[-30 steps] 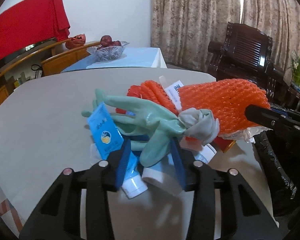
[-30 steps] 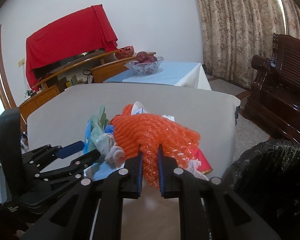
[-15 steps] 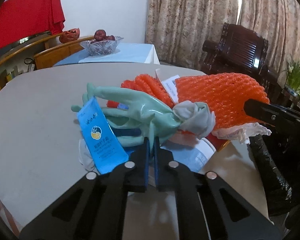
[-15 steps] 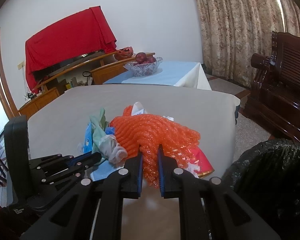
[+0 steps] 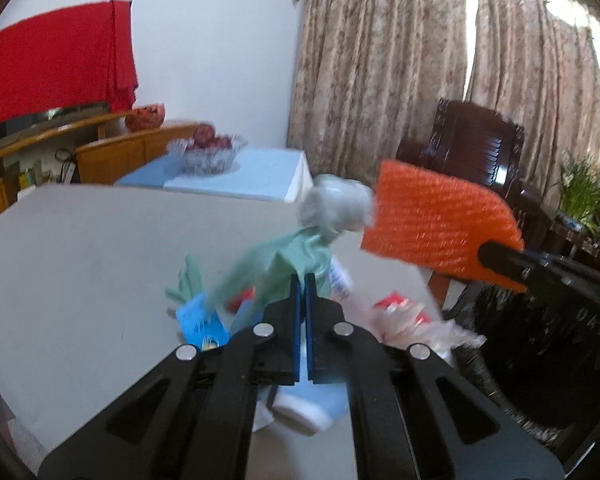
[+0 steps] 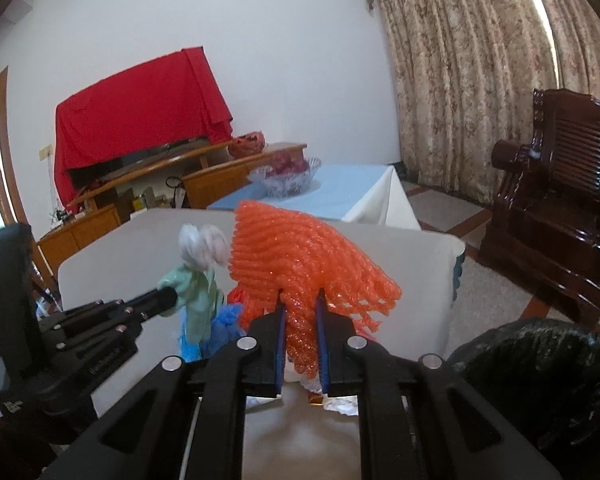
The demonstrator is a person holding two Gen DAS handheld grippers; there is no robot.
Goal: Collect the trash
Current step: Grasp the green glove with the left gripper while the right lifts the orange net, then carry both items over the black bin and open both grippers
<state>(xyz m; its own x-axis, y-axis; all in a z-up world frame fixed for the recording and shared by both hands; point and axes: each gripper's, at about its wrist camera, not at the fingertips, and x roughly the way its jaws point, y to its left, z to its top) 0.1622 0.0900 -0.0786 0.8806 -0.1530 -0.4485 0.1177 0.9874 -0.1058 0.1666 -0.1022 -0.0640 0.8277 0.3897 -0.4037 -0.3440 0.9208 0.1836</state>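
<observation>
My left gripper (image 5: 303, 280) is shut on a pale green rubber glove (image 5: 296, 258) with a grey cuff (image 5: 334, 206) and holds it lifted above the white table (image 5: 84, 248). It also shows in the right wrist view (image 6: 198, 292). My right gripper (image 6: 300, 300) is shut on an orange foam net (image 6: 300, 256) and holds it raised; it shows in the left wrist view (image 5: 440, 226) too. A blue packet (image 5: 200, 322), a white-capped tube (image 5: 304, 410) and red wrappers (image 5: 396, 306) lie on the table below.
A bin lined with a black bag (image 6: 540, 376) stands at the table's right edge. A dark wooden armchair (image 6: 560, 216) is behind it. A glass fruit bowl (image 6: 286, 176) sits on a blue-clothed side table beyond.
Both grippers have risen, lifting the green glove and the orange net off the trash pile. The left gripper closed on the glove about half a second ago.
</observation>
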